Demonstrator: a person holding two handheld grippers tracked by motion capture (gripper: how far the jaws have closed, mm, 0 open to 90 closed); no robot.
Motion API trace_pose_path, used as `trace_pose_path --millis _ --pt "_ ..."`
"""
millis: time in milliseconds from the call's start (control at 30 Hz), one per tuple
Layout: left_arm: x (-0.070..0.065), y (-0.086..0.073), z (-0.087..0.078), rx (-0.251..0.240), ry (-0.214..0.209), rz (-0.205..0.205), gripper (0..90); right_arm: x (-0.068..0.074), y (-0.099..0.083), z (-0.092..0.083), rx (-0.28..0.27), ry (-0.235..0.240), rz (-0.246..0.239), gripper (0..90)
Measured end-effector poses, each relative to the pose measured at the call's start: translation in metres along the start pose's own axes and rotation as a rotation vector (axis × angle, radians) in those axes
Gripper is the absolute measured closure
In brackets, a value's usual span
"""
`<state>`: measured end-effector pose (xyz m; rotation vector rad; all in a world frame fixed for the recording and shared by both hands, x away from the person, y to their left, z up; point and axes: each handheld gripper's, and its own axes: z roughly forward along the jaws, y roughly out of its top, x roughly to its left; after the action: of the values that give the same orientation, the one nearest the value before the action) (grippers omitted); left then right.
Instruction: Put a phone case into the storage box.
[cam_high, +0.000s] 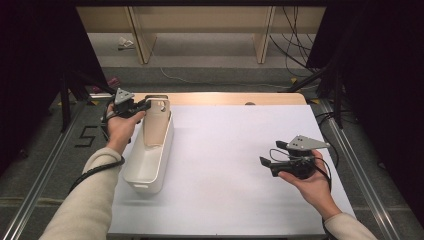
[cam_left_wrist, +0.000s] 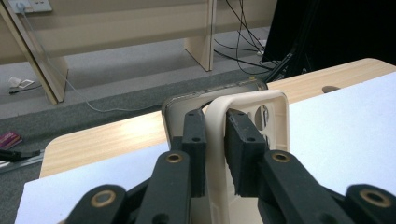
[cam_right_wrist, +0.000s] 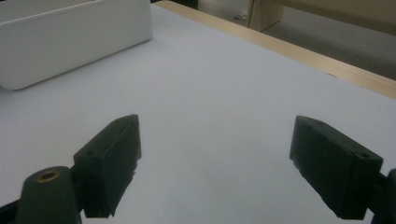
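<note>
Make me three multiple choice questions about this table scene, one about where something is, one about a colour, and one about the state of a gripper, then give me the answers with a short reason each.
1. Where does the white bin stand?
A. at the left edge of the white table top
B. at the right edge, under the right hand
C. on the floor past the table

2. What colour is the flat case held by the left gripper?
A. bright red
B. cream
C. dark blue

3. How do the jaws of the right gripper stand?
A. closed on the bin's rim
B. closed on the case
C. wide apart with nothing between them

Answers:
1 A, the high view shows the bin beside the left forearm at the table's left edge.
2 B, the left gripper view shows its pale cream rim between the jaws.
3 C, the right gripper view shows bare table top between the two jaws.
</note>
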<state>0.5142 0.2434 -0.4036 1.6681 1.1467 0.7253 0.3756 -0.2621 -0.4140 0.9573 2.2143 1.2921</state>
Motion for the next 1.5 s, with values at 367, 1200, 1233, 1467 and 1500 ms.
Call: trace_pose_path --millis 367,1200,1233,1467,1500 --pt "0.000 0.000 0.002 0.026 0.029 0.012 76.1 0.000 0.000 0.000 0.000 0.000 -0.001 17.2" --pt "-0.003 0.007 0.002 0.102 0.136 0.043 49.1 0.000 0.000 0.000 0.002 0.002 0.003 17.2" --pt "-0.003 0.007 0.001 0.099 0.133 0.043 47.8 0.000 0.000 0.000 0.002 0.001 0.003 17.2" --pt "-0.009 0.009 -0.007 0.081 0.045 0.016 37.1 0.000 0.000 0.001 0.004 0.001 0.005 17.2" --pt "-0.009 0.009 -0.008 0.079 0.033 0.020 35.5 0.000 0.000 0.000 0.003 0.000 0.004 17.2"
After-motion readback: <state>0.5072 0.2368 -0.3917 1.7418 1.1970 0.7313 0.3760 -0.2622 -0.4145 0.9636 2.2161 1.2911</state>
